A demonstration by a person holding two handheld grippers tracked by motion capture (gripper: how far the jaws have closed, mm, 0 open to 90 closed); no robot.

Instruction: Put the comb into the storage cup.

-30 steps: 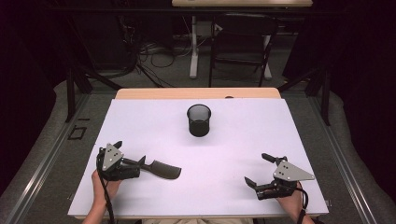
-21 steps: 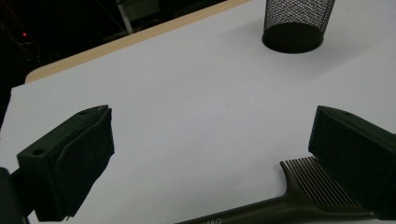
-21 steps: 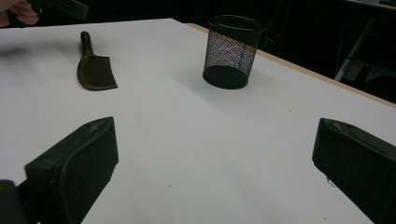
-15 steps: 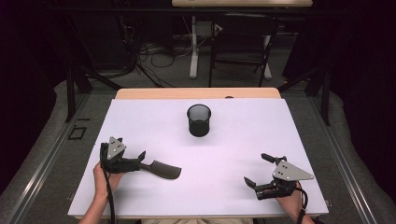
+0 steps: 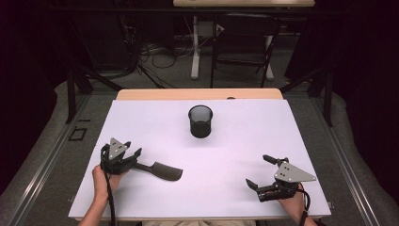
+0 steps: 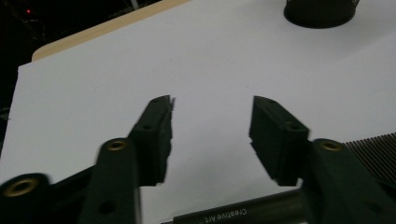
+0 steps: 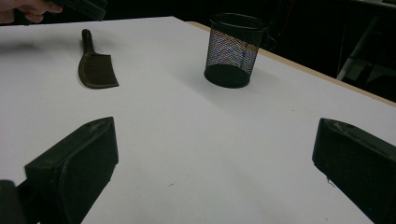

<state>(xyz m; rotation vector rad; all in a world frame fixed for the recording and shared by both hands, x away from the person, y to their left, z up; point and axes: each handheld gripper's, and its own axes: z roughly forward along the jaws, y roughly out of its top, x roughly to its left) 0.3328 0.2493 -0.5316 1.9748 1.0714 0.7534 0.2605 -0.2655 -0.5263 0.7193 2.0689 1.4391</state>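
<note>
Two grippers sit low over the white table. The left gripper is angled toward the table's middle, jaws parted wide over the handle of the one black comb, which lies flat just in front of it; whether they touch it I cannot tell. The right gripper rests near the right corner, jaws spread wide and holding nothing. One round black wire-mesh cup stands upright farther back, well apart from the comb.

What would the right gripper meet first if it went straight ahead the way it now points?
Probably nothing on the white table right away: the right gripper is open over bare surface. Farther along stands the mesh cup, roughly in line; depth is unclear.
</note>
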